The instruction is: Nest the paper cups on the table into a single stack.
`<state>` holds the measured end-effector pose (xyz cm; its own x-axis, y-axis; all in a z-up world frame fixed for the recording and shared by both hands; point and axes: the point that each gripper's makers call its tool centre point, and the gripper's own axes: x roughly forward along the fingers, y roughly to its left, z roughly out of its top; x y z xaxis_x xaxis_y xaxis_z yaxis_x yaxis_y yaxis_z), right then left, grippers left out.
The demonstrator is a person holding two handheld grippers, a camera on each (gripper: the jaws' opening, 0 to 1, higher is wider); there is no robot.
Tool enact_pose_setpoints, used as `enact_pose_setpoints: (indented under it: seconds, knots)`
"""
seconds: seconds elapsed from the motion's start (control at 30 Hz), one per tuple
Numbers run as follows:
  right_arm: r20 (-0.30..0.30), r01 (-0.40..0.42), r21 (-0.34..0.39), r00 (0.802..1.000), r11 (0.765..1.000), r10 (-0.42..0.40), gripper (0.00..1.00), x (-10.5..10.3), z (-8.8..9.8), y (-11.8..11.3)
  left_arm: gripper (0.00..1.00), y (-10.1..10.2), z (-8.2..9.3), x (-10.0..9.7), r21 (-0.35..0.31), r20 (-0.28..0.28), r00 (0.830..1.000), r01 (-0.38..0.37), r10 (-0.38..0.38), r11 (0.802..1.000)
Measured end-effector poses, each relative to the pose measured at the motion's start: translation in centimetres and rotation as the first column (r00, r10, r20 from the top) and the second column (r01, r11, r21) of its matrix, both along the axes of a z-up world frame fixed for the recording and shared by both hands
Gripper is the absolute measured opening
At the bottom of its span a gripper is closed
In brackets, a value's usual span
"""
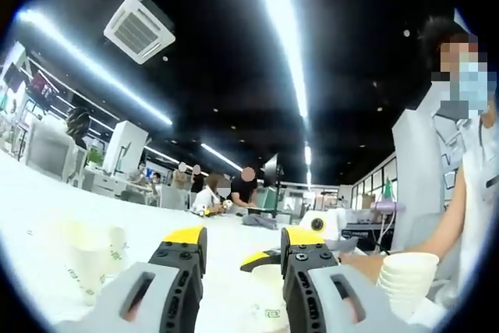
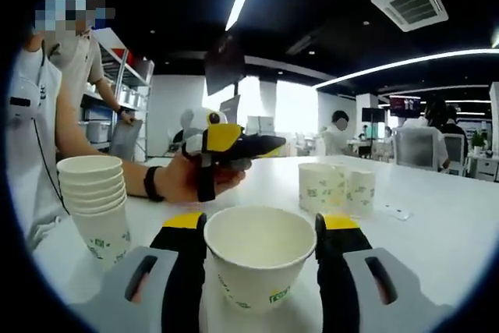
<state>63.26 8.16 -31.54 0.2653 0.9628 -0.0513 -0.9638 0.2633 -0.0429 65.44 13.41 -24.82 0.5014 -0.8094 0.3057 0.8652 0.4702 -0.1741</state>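
your right gripper [image 2: 260, 232] has a single paper cup [image 2: 259, 259] sitting upright between its two yellow-tipped jaws, mouth open toward the camera, green print near its base; the jaws sit right at the cup's sides, though i can't tell for sure they're actually squeezing it. off to the left on the white table [image 2: 437, 232] there's a stack of nested cups [image 2: 95, 200], standing upright and well apart from the one you've got. further back on the right is a little cluster of loose cups [image 2: 337, 189] standing close together. your left gripper [image 2: 234, 146] shows up in the right gripper view too, held in your hand [image 2: 183, 177] above the table beyond the cup, pointing right, and its jaws look nearly closed with nothing in them. in the left gripper view the left gripper [image 1: 242, 251] has a narrow gap between its jaws, nothing between them; a cup [image 1: 269, 302] sits low just behind them, partly hidden. the stack [image 1: 405, 278] is at the right there, and a blurry overexposed cup [image 1: 97, 259] stands at the left. a person in a mask [image 1: 468, 169] is by the stack, and a few people [image 1: 226, 185] sit far back in the office.
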Motion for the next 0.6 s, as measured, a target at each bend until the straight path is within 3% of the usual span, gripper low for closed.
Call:
enact_pose_setpoints:
  seconds: [0.2, 0.6]
  knots:
    - [-0.009, 0.004, -0.032, 1.0, 0.999, -0.004, 0.66, -0.1, -0.7, -0.5, 0.39, 0.7, 0.0, 0.4, -0.01, -0.003, 1.0, -0.027, 0.027, 1.0]
    - [-0.054, 0.001, -0.057, 0.999, 0.998, -0.005, 0.61, 0.3, -1.8, -1.4, 0.38, 1.1, 0.2, 0.5, -0.023, 0.002, 0.999, -0.041, 0.041, 0.999]
